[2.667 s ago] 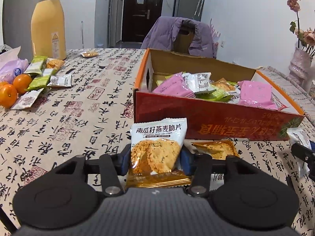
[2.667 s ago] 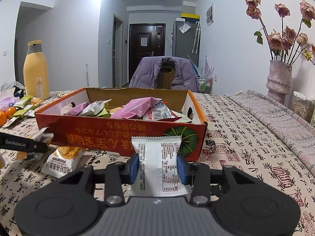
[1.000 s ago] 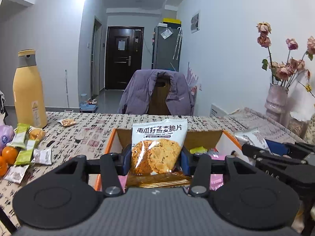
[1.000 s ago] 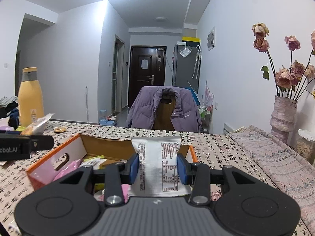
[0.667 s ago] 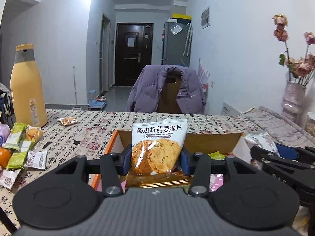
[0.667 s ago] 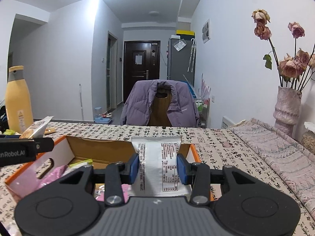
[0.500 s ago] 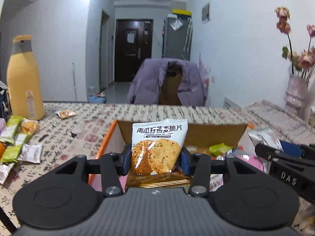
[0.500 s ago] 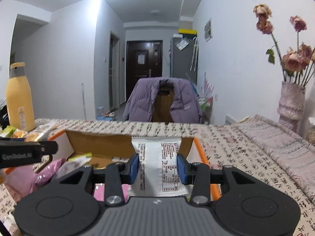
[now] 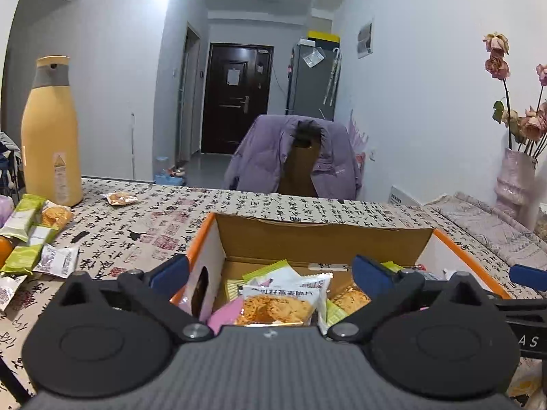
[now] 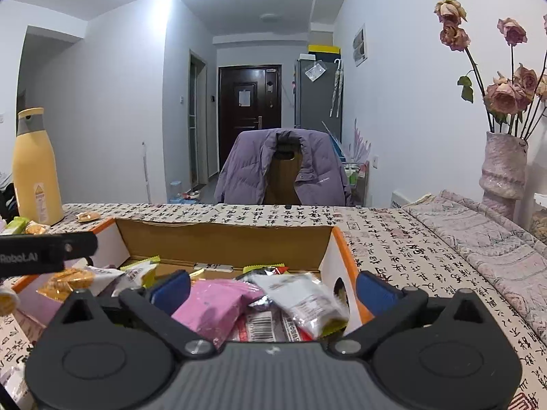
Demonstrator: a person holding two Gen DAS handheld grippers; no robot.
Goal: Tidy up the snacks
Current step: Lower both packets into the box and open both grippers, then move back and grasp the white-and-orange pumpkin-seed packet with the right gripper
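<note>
While both grippers are held over the orange-rimmed cardboard box (image 9: 444, 235), their jaws have just been opening, and nothing is pressed between the pads of either. The left gripper (image 9: 270, 275) is seen spread wide, one blue pad outside the box's left wall and the other over its interior. Below the gap, the cookie packet (image 9: 278, 307) is found lying in the box on top of other snacks, printed face up, its long axis running away from the camera and its lettered top edge turned toward the far wall. A green-edged packet (image 9: 273, 273) is partly covered by it, and a pink packet (image 9: 222, 314) is touched at its left.

The right gripper (image 10: 271, 288) is likewise seen spread wide over the right end of the box. The white packet (image 10: 304, 302) is blurred; it is seen in the box, tilted, its long axis slanting from upper left to lower right, resting on a pink packet (image 10: 212, 304) and a barcoded wrapper (image 10: 263, 324). Whether it has fully settled cannot be told.

On the patterned tablecloth (image 9: 164, 225) to the left, a yellow bottle (image 9: 51, 136) and loose snack packets (image 9: 30, 239) are left outside the box.
</note>
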